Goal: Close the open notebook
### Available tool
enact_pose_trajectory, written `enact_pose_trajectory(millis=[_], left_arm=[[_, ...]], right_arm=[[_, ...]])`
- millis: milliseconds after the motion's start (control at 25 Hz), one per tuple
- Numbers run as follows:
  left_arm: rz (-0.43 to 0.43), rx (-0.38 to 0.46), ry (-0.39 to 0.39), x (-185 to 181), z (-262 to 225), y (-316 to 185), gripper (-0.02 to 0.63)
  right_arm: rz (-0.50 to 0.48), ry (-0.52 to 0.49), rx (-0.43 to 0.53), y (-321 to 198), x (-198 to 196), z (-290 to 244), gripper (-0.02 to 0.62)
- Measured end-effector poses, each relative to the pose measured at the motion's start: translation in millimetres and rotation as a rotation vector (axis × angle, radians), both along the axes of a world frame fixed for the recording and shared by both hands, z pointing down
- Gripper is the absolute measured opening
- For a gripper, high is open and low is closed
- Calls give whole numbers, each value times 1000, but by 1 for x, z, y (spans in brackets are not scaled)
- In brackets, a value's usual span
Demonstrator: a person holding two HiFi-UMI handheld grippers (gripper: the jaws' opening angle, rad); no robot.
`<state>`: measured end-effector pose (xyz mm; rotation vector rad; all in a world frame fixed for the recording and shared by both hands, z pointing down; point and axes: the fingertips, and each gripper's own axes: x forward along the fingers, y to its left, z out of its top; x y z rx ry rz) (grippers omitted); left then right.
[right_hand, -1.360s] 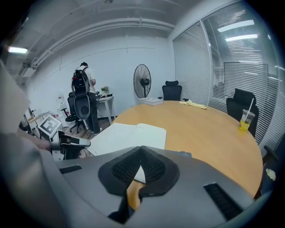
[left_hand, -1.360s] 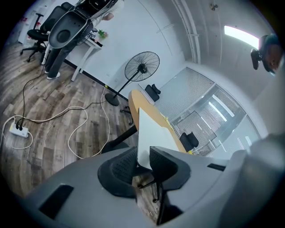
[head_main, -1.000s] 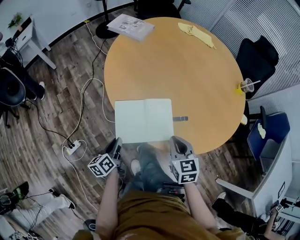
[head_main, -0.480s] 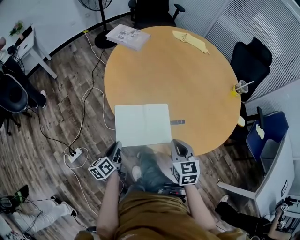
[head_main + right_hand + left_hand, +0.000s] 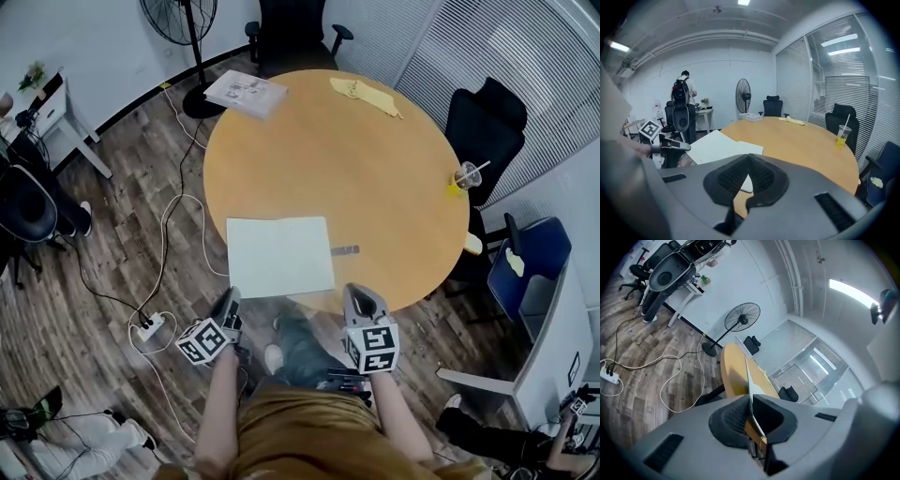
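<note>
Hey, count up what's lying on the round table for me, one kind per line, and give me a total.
notebook: 1
printed booklet: 1
yellow cloth: 1
cup with straw: 1
small grey object beside the notebook: 1
Total: 5

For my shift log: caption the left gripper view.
Jaws of the left gripper, just closed further, pinch the notebook by its edge; round table and standing fan beyond.
</note>
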<state>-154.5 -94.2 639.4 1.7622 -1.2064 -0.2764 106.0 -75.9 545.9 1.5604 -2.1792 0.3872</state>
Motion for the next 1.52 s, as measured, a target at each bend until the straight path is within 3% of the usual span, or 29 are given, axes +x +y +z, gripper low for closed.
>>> enact_pose_trajectory(millis=[600,1520], left_arm=[[83,56,-40,16,-29,-4,38],[251,169,-318,49,-62,-4,43]], right_arm=[[47,-17,82,8,14,-29,11],[60,-37,116,14,22,-40,11]])
